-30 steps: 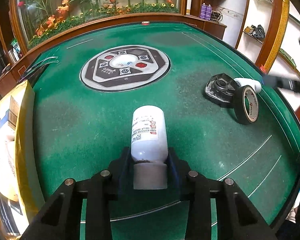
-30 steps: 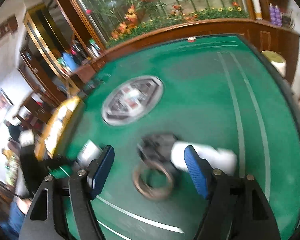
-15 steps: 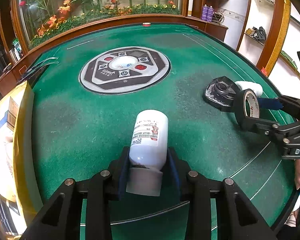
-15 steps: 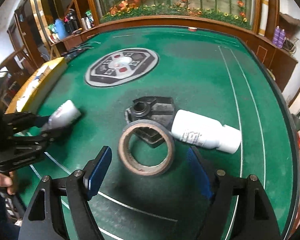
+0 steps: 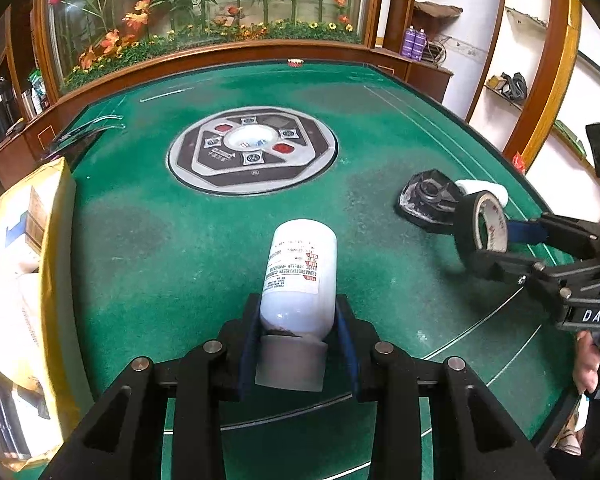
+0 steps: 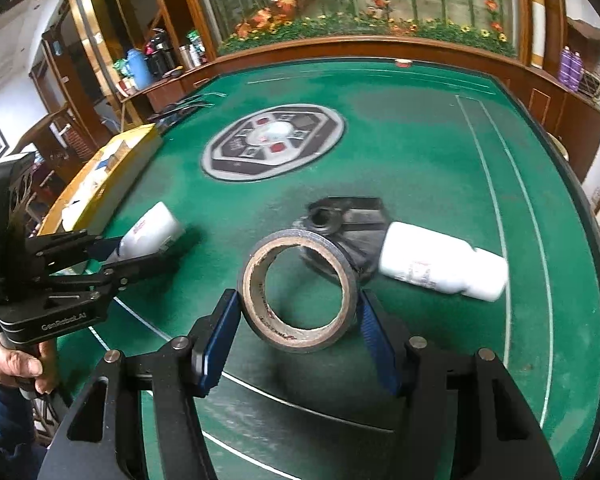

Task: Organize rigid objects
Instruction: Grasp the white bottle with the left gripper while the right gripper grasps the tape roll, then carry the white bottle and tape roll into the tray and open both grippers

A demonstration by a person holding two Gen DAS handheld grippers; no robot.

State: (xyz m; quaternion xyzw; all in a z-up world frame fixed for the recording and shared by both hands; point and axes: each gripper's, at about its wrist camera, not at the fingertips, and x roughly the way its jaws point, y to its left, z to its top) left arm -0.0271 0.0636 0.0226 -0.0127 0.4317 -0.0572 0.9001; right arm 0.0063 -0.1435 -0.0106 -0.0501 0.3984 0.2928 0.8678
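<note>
Black left gripper [image 5: 296, 350] frame, blue pads, silver screws

We see our left gripper [image 5: 298, 344] clamped on a white bottle [image 5: 299, 270] near the table's [image 5: 148, 248] front edge. Toward its right edge, our right gripper's [image 5: 490, 236] jaws are closing around a tape roll [image 5: 482, 226] beside a black part [image 5: 430, 200].

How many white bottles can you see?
2. One white bottle is pinched between the fingers of the left gripper. The other bottle lies on its side on the green table, beside the black part.
</note>
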